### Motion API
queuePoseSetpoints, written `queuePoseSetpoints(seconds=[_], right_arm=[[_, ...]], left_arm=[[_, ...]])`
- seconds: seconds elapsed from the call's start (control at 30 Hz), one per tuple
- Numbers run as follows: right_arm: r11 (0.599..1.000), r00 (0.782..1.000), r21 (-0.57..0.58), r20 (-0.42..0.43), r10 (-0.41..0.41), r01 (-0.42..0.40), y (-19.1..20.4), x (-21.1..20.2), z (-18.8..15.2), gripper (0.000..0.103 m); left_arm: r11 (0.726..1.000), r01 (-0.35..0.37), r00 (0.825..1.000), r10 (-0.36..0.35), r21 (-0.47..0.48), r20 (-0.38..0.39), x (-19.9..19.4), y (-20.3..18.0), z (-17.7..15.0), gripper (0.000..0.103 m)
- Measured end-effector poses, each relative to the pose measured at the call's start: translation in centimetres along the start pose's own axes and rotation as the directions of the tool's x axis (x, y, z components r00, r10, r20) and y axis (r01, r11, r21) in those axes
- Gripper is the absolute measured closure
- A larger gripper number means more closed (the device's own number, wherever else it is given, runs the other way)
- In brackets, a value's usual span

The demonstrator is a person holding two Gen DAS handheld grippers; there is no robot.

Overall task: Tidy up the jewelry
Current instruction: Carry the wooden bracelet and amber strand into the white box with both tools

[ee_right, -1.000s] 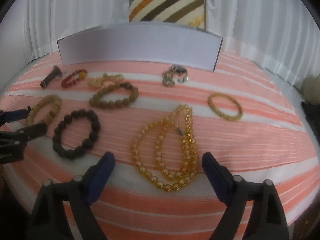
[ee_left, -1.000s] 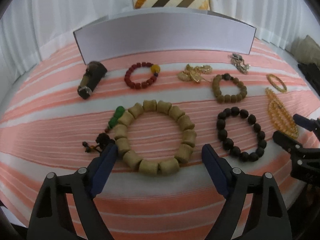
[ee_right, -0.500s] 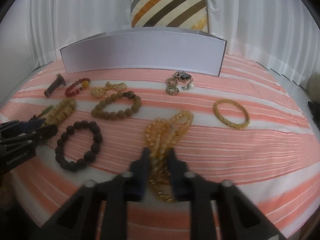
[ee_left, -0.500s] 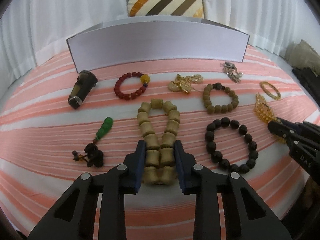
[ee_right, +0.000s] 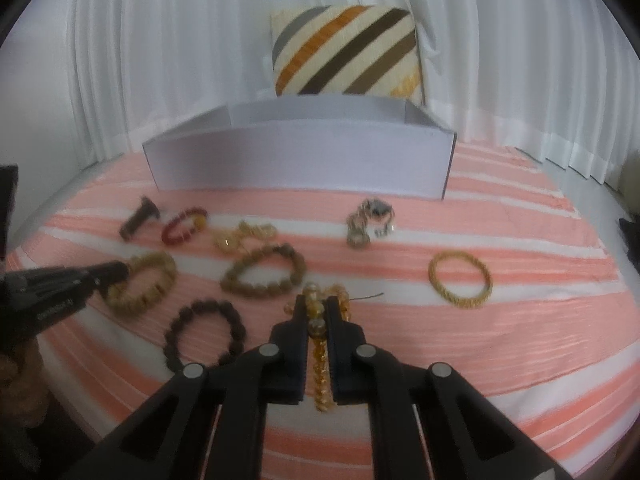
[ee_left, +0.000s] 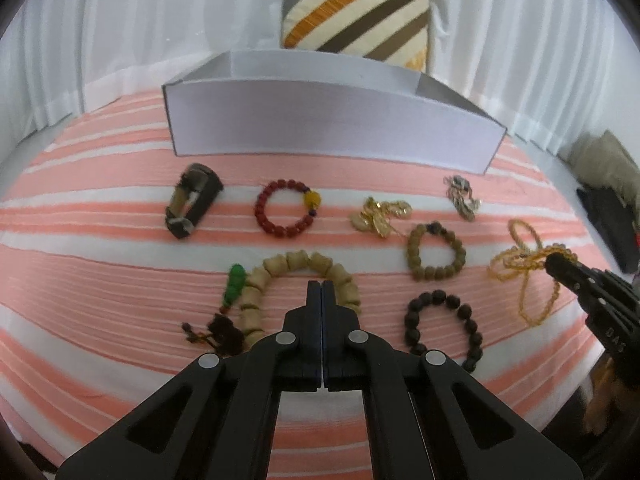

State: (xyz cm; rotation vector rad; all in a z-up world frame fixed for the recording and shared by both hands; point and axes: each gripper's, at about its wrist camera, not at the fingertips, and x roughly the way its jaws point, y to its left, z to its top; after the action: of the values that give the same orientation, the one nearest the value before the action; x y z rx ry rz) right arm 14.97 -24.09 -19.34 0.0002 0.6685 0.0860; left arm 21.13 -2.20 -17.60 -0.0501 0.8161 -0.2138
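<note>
Left wrist view: at the left, the left gripper point(ee_left: 322, 285) has just been closing and its jaws now stand pressed together with no bead visible between them. The chunky tan wooden-bead bracelet point(ee_left: 296, 261) arcs round behind the tips on the pink-and-white striped cloth point(ee_left: 120, 264); we cannot tell whether its cord is nipped.

We judge that bracelet light but awkward — fat, smooth beads on a stretchy cord that roll out of flat pads, so it is better taken across one side of the ring.

Further right, the right gripper point(ee_right: 319, 304) has also just been closing, and its jaws pinch the bunched strands of the long amber glass-bead necklace point(ee_right: 317, 326), with loops dangling below. That necklace is limp and slippery — a firm pinch on doubled strands suits it, and the trailing loops may snag on the way to the shallow white cardboard box point(ee_left: 332, 128) at the back.
</note>
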Motion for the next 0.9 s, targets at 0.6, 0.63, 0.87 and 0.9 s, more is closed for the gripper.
queuePoseSetpoints(seconds=[0.6,0.63,0.87,0.9], right_arm=[[1.000,1.000,-0.006,0.019,0.010,-0.010,0.3,-1.0,0.7,0.095],[1.000,1.000,-0.005,0.016,0.012,-0.012,0.4,-0.9,0.7,0.095],[0.999,0.999,0.006,0.028,0.039,-0.040,0.7,-1.3,1.8,0.095],[0.999,0.999,0.007,0.033,0.043,-0.043,0.8,-1.4,2.1,0.095]], left_arm=[[0.987,-0.012,0.994,0.029,0.161,-0.107,4.8,-2.2,-2.1,0.091],[0.987,-0.013,0.994,0.031,0.158,-0.108,4.8,-2.3,-2.1,0.091],[0.998,0.002,0.998,0.001,0.062,-0.058,2.1,-1.3,0.5,0.092],[0.999,0.005,0.999,-0.003,0.051,-0.050,1.5,-1.2,1.1,0.092]])
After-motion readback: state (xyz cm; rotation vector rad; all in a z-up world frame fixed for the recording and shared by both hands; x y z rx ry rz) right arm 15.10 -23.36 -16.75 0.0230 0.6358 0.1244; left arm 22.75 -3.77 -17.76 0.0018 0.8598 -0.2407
